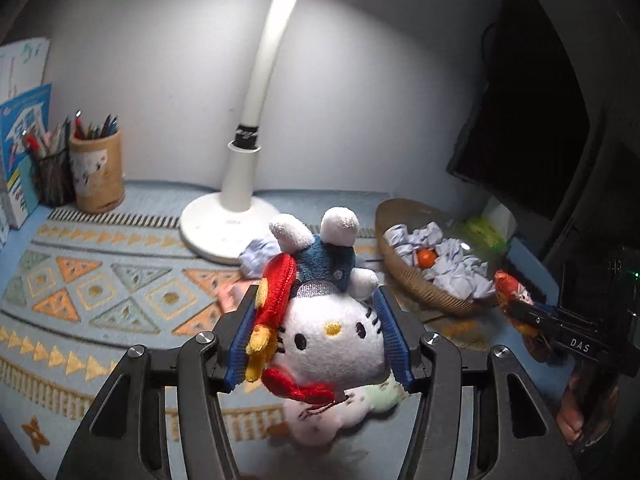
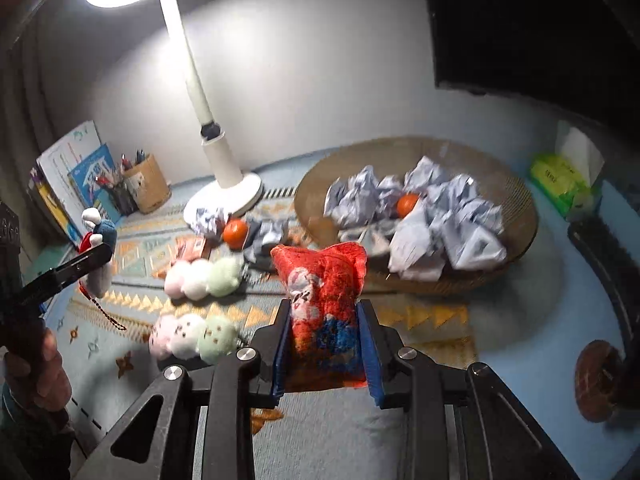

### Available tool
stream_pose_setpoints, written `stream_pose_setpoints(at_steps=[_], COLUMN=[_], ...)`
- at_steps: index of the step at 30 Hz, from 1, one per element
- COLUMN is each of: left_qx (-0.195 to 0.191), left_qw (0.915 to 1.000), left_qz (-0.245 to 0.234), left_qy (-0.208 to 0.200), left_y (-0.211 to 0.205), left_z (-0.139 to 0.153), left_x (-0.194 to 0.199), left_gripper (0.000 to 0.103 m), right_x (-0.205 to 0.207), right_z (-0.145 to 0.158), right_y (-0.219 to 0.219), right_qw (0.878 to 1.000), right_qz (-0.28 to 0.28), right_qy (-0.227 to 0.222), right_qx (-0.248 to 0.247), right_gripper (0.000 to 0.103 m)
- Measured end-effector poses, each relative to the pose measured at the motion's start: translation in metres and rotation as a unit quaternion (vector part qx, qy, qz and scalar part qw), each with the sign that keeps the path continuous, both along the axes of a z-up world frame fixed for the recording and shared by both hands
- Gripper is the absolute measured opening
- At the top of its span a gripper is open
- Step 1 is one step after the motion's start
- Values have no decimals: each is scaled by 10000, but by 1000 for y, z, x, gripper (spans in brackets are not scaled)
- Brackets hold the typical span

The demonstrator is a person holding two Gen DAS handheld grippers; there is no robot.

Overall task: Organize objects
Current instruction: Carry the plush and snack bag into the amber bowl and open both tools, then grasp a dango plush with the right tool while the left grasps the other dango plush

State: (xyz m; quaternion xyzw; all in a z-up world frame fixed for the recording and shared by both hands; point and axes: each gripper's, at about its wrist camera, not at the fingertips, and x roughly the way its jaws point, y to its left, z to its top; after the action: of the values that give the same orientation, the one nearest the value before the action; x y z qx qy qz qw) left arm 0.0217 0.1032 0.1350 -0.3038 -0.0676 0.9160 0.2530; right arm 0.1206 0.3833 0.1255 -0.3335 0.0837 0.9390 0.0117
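Observation:
My left gripper (image 1: 317, 296) is shut on a white cat plush (image 1: 332, 332) with a red bow and blue outfit, held head-first above the patterned mat (image 1: 100, 288). The right wrist view shows the same plush (image 2: 102, 236) at the far left. My right gripper (image 2: 324, 308) is shut on a red fuzzy plush (image 2: 324, 280) with a blue patch, lifted off the mat. Behind it stands a woven basket (image 2: 520, 200) with several crumpled papers (image 2: 472, 236) and an orange (image 2: 408, 205). Two three-ball plush skewers (image 2: 204, 276) (image 2: 192, 334) lie on the mat between the grippers.
A white desk lamp (image 1: 224, 232) stands mid-back, with a crumpled paper (image 2: 208, 218) and a second orange (image 2: 235, 233) at its base. Pen cups (image 1: 98, 172) and books (image 1: 24, 140) fill the back left. A green tissue pack (image 2: 560, 180) and a dark monitor (image 1: 528, 100) are at right.

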Motion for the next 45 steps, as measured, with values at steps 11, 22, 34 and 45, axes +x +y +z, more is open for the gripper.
stream_pose_setpoints(at_steps=[11,22,34,45], left_qx=[52,297,-94,-188], left_qw=[9954,9920,9964,9998], left_qz=[-953,-1126,-832,-23], left_qy=[88,-479,-117,-36], left_y=[139,192,131,19], left_z=[43,14,15,17], left_x=[-61,-108,-50,16], left_gripper=[53,86,86,87], right_x=[-49,-102,-53,-27], right_z=[62,35,27,34], right_y=[86,114,107,-4], right_qw=[9915,9908,9903,9949], right_qz=[-1082,-1091,-924,724], right_qy=[594,109,179,260], right_qx=[-417,-791,-1018,-651], right_gripper=[30,45,61,66])
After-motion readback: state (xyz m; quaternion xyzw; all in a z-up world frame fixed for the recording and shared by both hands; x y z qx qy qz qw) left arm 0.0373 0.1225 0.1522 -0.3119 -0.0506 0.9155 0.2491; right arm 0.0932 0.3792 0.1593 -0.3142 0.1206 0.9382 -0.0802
